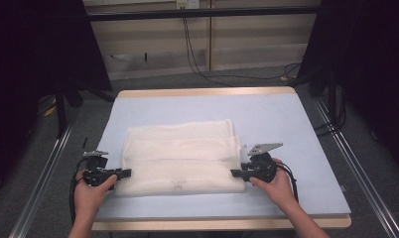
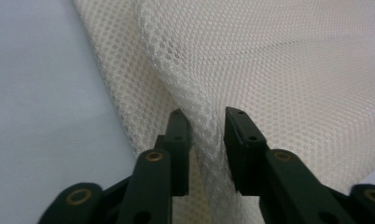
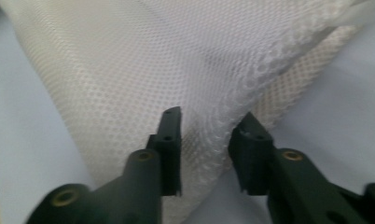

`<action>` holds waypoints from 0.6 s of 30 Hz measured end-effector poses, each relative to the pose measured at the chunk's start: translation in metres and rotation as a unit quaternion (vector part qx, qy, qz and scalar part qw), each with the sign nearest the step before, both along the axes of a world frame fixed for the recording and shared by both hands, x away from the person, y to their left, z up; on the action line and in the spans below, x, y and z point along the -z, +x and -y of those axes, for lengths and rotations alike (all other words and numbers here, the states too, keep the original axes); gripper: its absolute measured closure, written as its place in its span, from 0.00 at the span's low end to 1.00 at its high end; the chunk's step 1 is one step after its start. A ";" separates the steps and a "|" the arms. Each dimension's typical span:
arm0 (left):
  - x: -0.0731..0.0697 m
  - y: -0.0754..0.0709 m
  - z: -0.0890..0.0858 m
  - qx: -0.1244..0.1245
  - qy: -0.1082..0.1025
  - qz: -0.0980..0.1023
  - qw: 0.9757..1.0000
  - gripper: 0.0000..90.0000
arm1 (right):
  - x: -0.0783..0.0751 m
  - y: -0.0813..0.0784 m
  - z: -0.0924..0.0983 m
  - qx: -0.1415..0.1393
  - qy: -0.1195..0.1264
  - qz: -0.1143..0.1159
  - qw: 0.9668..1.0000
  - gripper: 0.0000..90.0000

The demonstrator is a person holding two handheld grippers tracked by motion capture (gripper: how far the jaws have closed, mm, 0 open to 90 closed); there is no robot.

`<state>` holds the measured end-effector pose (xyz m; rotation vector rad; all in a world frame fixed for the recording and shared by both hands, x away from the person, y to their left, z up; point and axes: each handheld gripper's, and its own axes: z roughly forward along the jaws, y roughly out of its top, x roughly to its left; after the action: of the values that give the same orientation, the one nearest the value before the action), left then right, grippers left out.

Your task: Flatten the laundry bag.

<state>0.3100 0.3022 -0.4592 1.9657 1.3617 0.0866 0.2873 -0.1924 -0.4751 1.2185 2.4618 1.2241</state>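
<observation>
- White mesh cloth point(image 1: 180, 156): folded into stacked layers on the pale blue tabletop point(image 1: 267, 114), lying between both tools; folding judged nearly done.
- Left hand-held gripper point(image 2: 202, 122): jaws parted, cloth edge between, apparently released.
- Right hand-held gripper point(image 3: 209, 123): likewise parted; withdrawal remains.

No readable text, label, brand, number or sign anywhere. Only a small dark mark on the near fold of the white mesh cloth point(image 1: 177, 184), seen from the high view, too small and blurred to tell whether letters or just a figure.
</observation>
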 end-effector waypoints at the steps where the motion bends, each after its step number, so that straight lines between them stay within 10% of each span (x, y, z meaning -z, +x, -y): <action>1: -0.001 0.000 -0.002 -0.001 0.005 -0.005 1.000 0.74 | -0.001 0.000 0.001 0.009 -0.004 -0.002 1.000 0.53; 8: 0.003 0.000 -0.003 -0.009 0.016 -0.017 1.000 0.60 | 0.005 0.006 0.002 0.028 -0.004 -0.029 0.999 0.45; 14: 0.013 0.008 0.010 0.019 -0.010 -0.024 0.999 0.90 | 0.004 0.012 -0.002 0.007 0.000 -0.033 0.999 0.88; 18: 0.014 0.023 0.016 0.020 -0.012 -0.029 0.999 0.94 | 0.003 0.021 -0.001 0.013 0.000 -0.033 0.999 0.93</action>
<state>0.3334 0.2867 -0.4728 1.9879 1.3525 -0.0059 0.3079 -0.1909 -0.4776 1.3071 2.4847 1.1960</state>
